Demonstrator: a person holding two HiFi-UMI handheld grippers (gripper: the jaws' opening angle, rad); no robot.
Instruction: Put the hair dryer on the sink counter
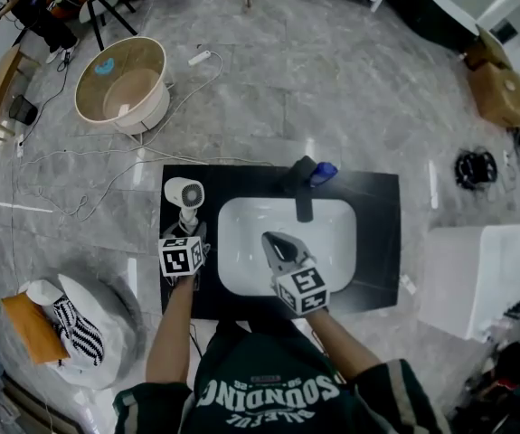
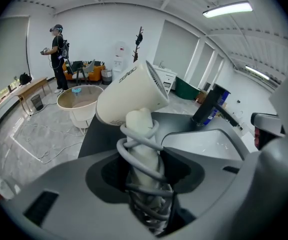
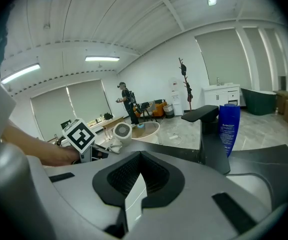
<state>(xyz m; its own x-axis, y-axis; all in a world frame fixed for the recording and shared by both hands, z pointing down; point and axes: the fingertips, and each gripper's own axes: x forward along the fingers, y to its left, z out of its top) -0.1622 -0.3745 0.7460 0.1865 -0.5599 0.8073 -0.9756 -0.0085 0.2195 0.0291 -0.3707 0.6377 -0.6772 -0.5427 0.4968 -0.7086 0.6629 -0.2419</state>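
A white hair dryer [image 1: 184, 193] stands upright over the left strip of the black sink counter [image 1: 377, 242], nozzle end up. In the left gripper view its handle [image 2: 142, 149], wrapped in grey cord, sits between my jaws. My left gripper [image 1: 189, 229] is shut on that handle from the near side. Whether the dryer's base touches the counter is hidden. My right gripper [image 1: 271, 240] hovers over the white basin [image 1: 241, 260], its jaws together with nothing between them [image 3: 133, 194]. From the right gripper view the dryer [image 3: 121, 132] shows at far left.
A black faucet [image 1: 302, 193] and a blue bottle [image 1: 323, 172] stand at the counter's back edge. On the floor lie a round tub [image 1: 122, 84], loose cables [image 1: 88, 179], a bag [image 1: 74, 328] and a white box [image 1: 481, 278]. A person [image 2: 58, 54] stands far back.
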